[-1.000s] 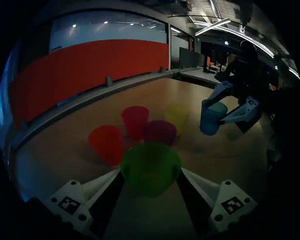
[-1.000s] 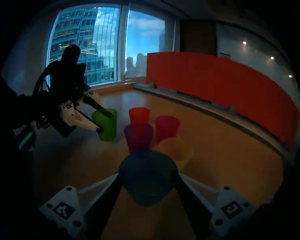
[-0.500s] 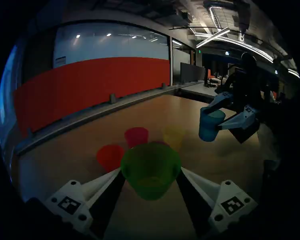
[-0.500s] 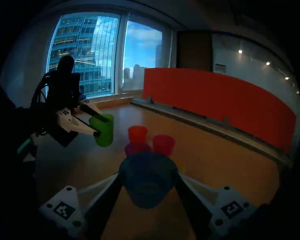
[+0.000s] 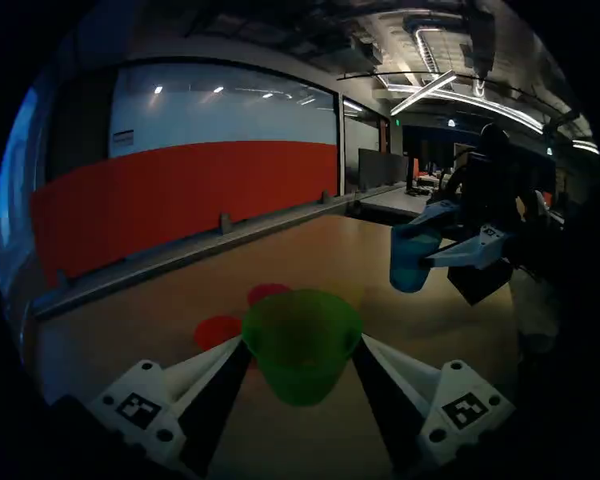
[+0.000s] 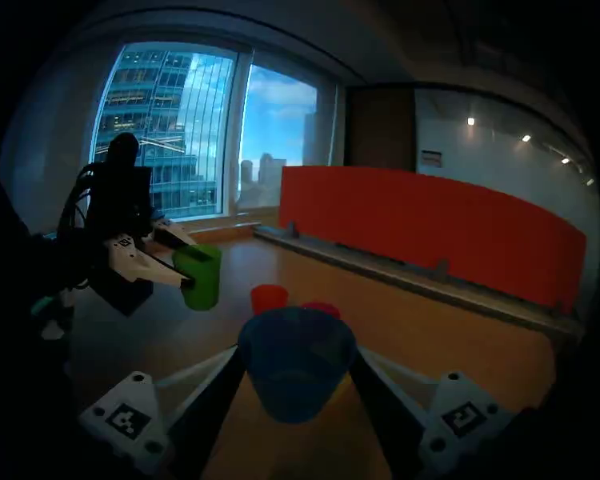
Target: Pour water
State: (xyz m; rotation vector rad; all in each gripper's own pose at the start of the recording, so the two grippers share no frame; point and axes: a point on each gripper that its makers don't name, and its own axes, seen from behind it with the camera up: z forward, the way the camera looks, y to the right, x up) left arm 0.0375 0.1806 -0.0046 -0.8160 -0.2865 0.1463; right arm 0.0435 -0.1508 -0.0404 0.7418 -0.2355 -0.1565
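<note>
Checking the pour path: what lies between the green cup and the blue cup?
Only bare tabletop, as the right gripper view shows, between the green cup and the blue cup; the red cup stands just off that stretch.

Left claw (image 5: 302, 346) lifted higher with the green cup (image 5: 302, 320), right claw (image 6: 297, 354) lifted higher with the blue cup (image 6: 297, 376), red cup (image 5: 214, 330) and pink cup (image 5: 266, 292) on the desk (image 5: 324, 248) now lower down, half hidden behind the green cup.

Green cup (image 5: 302, 344), blue cup (image 6: 297, 372), red cup (image 6: 268, 298) (red wall panel (image 5: 180, 192) too), tan table (image 5: 324, 248).
</note>
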